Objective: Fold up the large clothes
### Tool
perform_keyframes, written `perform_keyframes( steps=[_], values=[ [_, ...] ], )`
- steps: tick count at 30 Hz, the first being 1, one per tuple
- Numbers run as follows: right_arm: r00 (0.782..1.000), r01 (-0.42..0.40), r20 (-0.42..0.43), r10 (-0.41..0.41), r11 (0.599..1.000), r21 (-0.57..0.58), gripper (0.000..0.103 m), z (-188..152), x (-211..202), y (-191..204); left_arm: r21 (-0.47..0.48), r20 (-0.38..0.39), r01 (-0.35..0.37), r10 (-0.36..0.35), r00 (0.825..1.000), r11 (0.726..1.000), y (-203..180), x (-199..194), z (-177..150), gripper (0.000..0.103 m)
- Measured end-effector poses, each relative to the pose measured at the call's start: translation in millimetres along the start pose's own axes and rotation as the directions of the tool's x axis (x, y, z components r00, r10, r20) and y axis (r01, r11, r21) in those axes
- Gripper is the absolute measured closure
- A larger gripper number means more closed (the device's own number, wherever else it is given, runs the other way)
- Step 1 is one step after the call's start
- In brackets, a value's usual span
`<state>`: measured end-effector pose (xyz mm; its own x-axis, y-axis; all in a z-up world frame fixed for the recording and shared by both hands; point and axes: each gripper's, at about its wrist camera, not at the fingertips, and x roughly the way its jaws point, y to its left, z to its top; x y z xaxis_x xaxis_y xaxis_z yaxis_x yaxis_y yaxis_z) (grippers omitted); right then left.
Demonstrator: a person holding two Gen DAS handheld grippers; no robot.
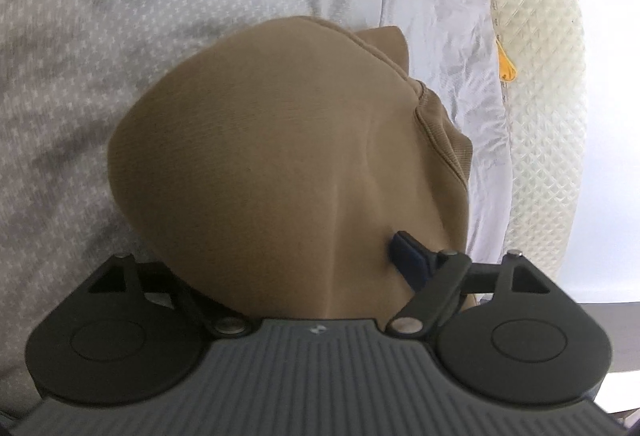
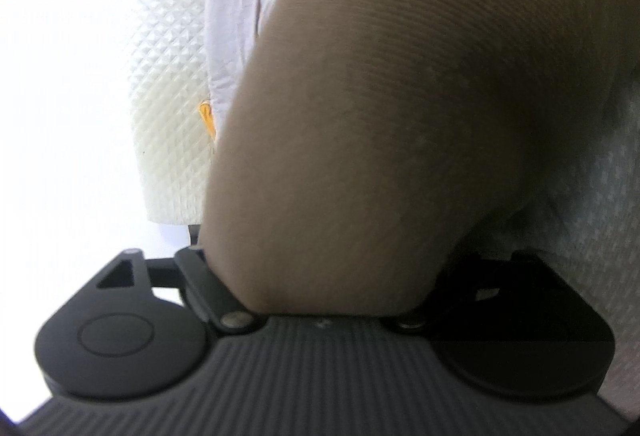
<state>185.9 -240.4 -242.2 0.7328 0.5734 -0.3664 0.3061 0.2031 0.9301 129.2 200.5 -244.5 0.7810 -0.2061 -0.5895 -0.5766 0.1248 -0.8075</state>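
A: Where was the brown garment [image 1: 280,155]?

B: It hung bunched in front of both cameras, above a grey patterned bedsheet [image 1: 100,55]; in the left wrist view a ribbed hem [image 1: 444,139] showed along its right side, and beyond it ran the white quilted mattress edge [image 1: 540,95] with a small orange tag [image 1: 506,63].

A: And the left gripper [image 1: 352,268]?

B: Cloth draped over it; one dark blue finger [image 1: 408,256] pressed into the fabric from the right, the other sat hidden under the cloth; it looked clamped on the garment.

A: The right gripper [image 2: 320,276]?

B: Its fingers were wholly covered by the brown cloth [image 2: 380,115], which ran down between the linkage arms; I could not tell whether they were closed; the picture was blurred.
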Motion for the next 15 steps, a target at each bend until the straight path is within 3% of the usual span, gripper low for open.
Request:
perform_keyframes(
  steps=[8, 15],
  values=[
    [0.999, -0.023, 0.021, 0.025, 0.993, -0.117, 0.032, -1, 11, 21, 0.110, 0.044, -0.023, 0.019, 0.999, 0.994, -6, -11, 8, 0.044],
    [0.994, -0.096, 0.023, 0.104, 0.968, -0.230, 0.037, -3, 3, 39, 0.287, 0.113, -0.014, -0.019, 0.993, 0.958, -37, -23, 2, 0.053]
  ],
)
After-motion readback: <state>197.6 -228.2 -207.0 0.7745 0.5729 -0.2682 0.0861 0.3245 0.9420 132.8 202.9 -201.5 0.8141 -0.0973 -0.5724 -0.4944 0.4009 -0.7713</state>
